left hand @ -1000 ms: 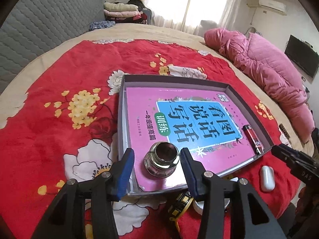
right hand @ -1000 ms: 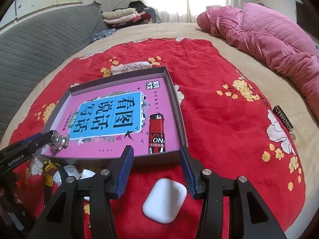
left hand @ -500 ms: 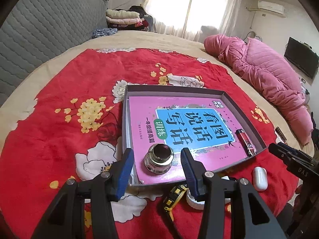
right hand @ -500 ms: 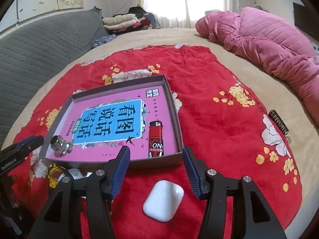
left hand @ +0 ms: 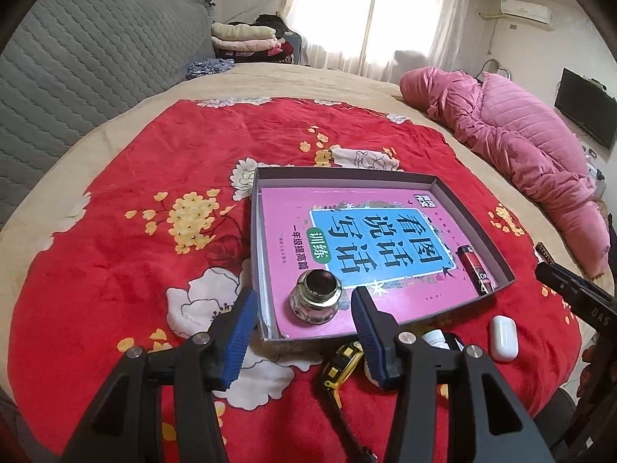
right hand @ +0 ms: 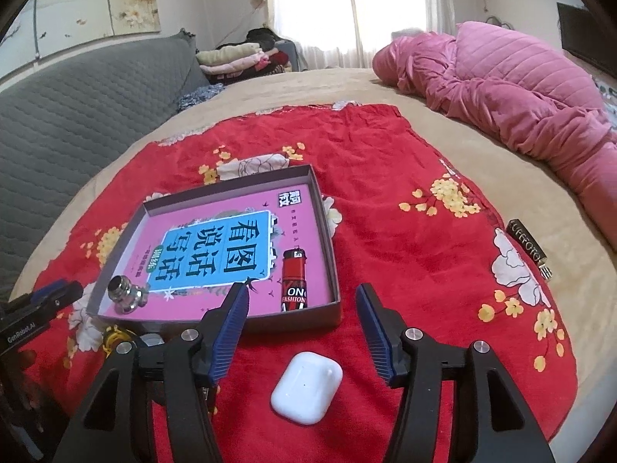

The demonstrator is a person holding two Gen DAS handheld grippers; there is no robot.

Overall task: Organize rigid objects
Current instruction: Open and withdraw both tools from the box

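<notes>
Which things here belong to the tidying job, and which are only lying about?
For the job: box, pink book, glass ink bottle, red lighter, white earbud case, yellow tape measure.

Lying about: pink quilt, folded clothes.

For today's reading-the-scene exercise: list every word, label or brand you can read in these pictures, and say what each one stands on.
"看图说话": pink book in the box.
"训练": green tag on the book cover.
"FASHION": red lighter.
"GenRobot.AI": left gripper.
"DAS": right gripper.
"UFFOTO": dark bar; uncertain.
Small print on the book: too small to read.

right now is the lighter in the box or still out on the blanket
In the box: the lighter lies flat on the pink book, inside the box's right wall.
</notes>
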